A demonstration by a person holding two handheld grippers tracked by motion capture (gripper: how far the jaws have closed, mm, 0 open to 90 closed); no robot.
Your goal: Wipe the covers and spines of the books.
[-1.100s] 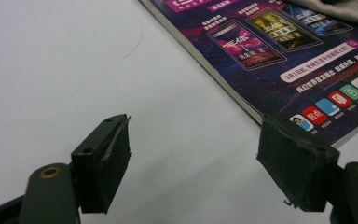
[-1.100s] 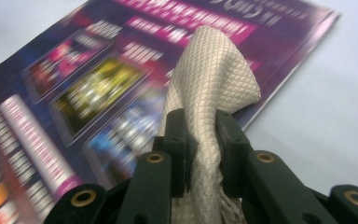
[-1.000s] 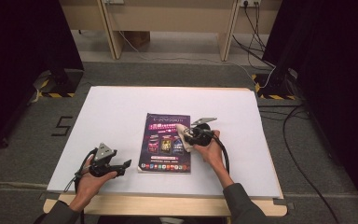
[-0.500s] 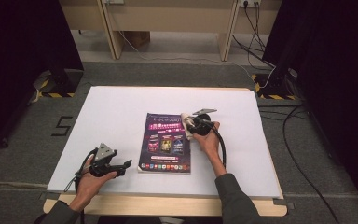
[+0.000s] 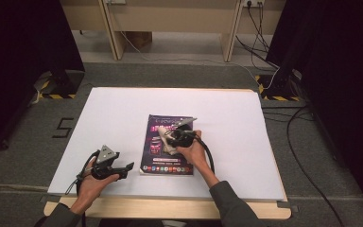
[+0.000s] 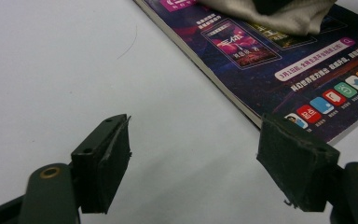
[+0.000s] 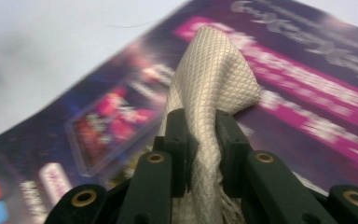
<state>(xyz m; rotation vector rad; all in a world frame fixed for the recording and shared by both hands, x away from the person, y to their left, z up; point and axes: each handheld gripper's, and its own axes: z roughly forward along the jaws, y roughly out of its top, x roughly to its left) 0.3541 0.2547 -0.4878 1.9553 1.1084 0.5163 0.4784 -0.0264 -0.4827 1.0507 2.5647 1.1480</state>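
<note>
A purple magazine (image 5: pixel 168 142) lies flat in the middle of the white table (image 5: pixel 123 113). My right gripper (image 5: pixel 168 139) hangs over the cover, shut on a beige waffle-weave cloth (image 7: pixel 209 93) that is pinched between its jaws and drapes onto the cover. The cloth (image 5: pixel 166 144) is a pale fold under the hand, and the cloth (image 6: pixel 270 16) lies on the magazine (image 6: pixel 279 70) farther off. My left gripper (image 5: pixel 128 166) rests near the table's front left, open, with its pads (image 6: pixel 112 163) wide apart and nothing between them. The magazine (image 7: pixel 307 84) is blurred.
The table's front edge (image 5: pixel 170 208) is a wooden strip. A cable (image 5: pixel 210 158) trails from the right gripper along the forearm. Beyond the table are desk legs (image 5: pixel 116 33), floor cables (image 5: pixel 264 28) and black curtains at both sides.
The right hand with the cloth has slid left and toward the front across the magazine cover. The left hand and its gripper have stayed put.
</note>
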